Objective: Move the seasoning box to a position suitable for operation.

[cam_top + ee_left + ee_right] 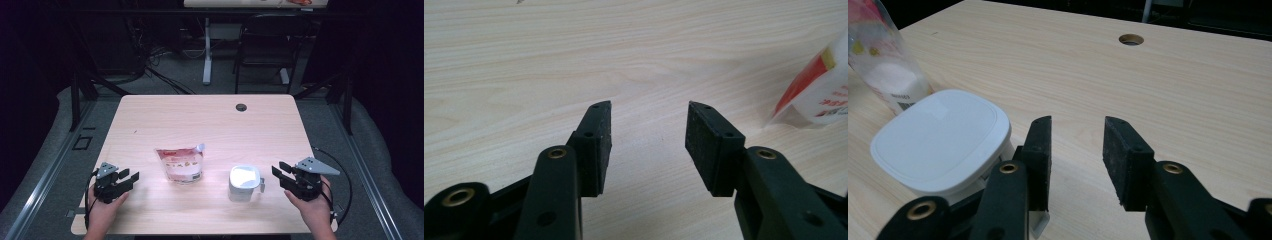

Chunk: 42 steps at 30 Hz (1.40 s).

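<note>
The left gripper (pixel 131 178) rests with jaws apart and empty left of the pouch (pixel 181 164), which stands mid-table. The white container (pixel 244 183) (lid on) sits just beside the right gripper (pixel 278 172), also open and empty. Nothing looks started; the next move likely calls for closing in on pouch and container.

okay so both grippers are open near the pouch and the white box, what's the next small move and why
Probably ease the right gripper left toward the white box. Its jaws are open and empty, and the box sits just beside them, lid on. The left gripper is also open, a little short of the pouch, so it could close in on that afterwards.
</note>
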Motion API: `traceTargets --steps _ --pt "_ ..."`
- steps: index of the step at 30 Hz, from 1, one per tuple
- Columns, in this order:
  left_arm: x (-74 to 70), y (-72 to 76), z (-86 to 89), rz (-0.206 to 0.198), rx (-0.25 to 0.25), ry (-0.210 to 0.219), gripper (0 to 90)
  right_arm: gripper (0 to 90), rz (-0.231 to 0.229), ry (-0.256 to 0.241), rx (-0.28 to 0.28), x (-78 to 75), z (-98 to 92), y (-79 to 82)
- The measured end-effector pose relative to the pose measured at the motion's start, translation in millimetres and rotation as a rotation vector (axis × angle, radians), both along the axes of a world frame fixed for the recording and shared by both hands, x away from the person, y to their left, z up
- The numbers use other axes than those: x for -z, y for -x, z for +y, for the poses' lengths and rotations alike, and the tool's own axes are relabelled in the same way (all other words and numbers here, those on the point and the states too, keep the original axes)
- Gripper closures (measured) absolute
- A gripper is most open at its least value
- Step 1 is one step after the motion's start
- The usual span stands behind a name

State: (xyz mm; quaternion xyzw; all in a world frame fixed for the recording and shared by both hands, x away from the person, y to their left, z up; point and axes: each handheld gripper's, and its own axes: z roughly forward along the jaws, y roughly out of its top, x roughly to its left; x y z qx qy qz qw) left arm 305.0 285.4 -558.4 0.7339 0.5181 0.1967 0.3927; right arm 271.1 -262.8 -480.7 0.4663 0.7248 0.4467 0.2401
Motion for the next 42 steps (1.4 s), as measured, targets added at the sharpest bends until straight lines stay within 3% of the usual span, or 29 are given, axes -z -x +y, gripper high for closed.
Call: traceTargets --steps 5,9,11,20,27,36,42 --pt "0.3 -0.2 -0.7 0.007 0.008 0.012 50.1 71.7 0.048 -0.042 -0.003 -16.8 1.1 -8.9" --pt "0.2 0.3 -0.5 0.013 0.021 -0.004 52.8 78.5 0.044 -0.005 -0.013 -24.8 5.9 -13.6" --pt "0.1 1.1 -0.9 -0.006 0.019 0.005 54.5 80.4 0.042 0.005 -0.025 -25.9 9.6 -14.5" --pt "-1.0 2.2 0.0 -0.007 0.018 0.009 60.9 88.9 0.092 0.057 -0.104 -20.3 25.2 -10.4" --pt "-1.0 2.7 0.5 0.000 0.026 0.000 64.7 90.0 0.111 0.063 -0.134 -18.7 36.0 -7.2" --pt "-1.0 2.9 0.1 -0.006 0.043 -0.010 65.5 90.0 0.135 0.081 -0.153 -12.0 38.6 -7.5" --pt "-1.0 3.0 0.2 -0.005 0.046 -0.011 65.5 90.0 0.134 0.063 -0.144 -10.9 39.7 -7.6"
